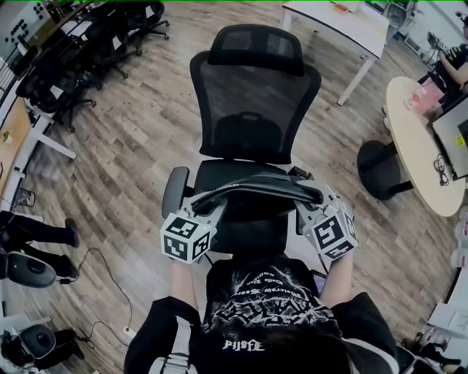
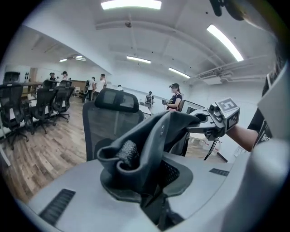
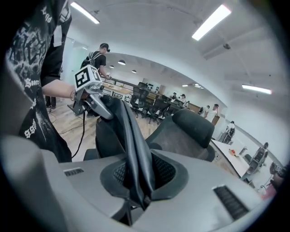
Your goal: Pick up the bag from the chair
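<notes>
Arching black bag (image 1: 256,188), creased

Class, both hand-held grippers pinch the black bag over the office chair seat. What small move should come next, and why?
Probably lift both ends together, keeping them level. The left hand-held gripper and right hand-held gripper each clamp one end of the bag, which hangs stretched low over the chair seat, so an even rise should clear it.

We read open-plan office. We see row of black swivel chairs (image 1: 95,44) at far side, mesh high-back chair (image 1: 252,109) in middle, white counter (image 1: 344,25), round counter (image 1: 409,146) with monitor (image 1: 453,142), wood-plank floor (image 1: 124,182), strip ceiling lights (image 2: 131,4), people (image 2: 174,97) standing about.
</notes>
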{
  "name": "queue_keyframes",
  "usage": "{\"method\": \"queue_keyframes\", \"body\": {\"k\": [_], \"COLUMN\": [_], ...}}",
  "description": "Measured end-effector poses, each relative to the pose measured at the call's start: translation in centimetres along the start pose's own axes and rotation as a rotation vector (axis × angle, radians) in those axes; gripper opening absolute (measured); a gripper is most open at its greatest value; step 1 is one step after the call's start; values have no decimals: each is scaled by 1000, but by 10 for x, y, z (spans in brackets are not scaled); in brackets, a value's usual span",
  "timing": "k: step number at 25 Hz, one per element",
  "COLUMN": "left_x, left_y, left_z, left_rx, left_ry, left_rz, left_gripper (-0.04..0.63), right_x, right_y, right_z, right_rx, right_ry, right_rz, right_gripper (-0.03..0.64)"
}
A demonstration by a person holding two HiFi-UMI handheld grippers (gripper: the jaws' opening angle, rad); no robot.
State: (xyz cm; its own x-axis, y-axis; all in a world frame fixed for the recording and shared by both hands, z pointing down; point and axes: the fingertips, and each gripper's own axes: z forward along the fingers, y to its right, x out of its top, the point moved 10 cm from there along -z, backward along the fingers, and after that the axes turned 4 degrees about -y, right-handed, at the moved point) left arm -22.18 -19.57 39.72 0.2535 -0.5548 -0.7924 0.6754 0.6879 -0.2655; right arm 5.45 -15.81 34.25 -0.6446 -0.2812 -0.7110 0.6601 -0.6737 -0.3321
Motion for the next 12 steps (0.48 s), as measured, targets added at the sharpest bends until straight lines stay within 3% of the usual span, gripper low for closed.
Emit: {"method": "queue_keyframes", "body": {"k": [3,12], "left_x": [28,78], "left_y": [5,17], "left_z": [-9,-23], "left_rx": [30,55], "left_ry": [24,98], "left_rz": [64,110], "left_gripper": [70,67], "right_x": [12,43], "right_y": [11,43], "right_z": [-11,-35], "right_rx": [-19,-100], "right_ry": [37,106], "right_rz": [-2,-50], "right_gripper": [55,54]}}
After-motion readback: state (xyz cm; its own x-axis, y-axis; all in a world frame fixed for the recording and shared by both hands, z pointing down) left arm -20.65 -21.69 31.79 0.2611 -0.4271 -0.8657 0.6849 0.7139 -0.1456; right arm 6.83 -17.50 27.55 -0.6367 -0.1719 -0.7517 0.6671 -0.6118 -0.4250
